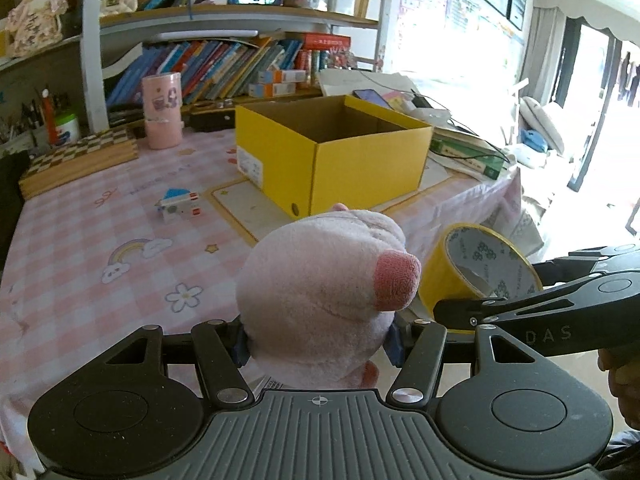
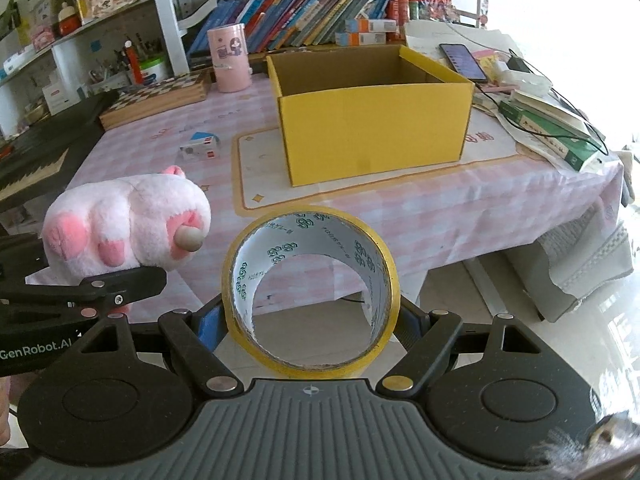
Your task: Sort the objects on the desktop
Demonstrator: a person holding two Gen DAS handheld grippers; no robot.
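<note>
The left hand-held gripper (image 1: 318, 344) squeezes a pink plush pig (image 1: 320, 296). The right hand-held gripper (image 2: 310, 328) pinches a yellow tape roll (image 2: 310, 292). Both hang just off the desk's near edge (image 2: 440, 216), before the open yellow box (image 2: 372, 136). They sit close and could bump. The round roll could slip and fall to the floor.

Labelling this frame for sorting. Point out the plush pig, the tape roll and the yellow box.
plush pig (image 1: 320, 296): left wrist view, on its pink fuzzy head beside the snout.
tape roll (image 2: 256, 344): right wrist view, on the yellow outer band at lower left.
yellow box (image 2: 372, 128): right wrist view, on its front wall.
</note>
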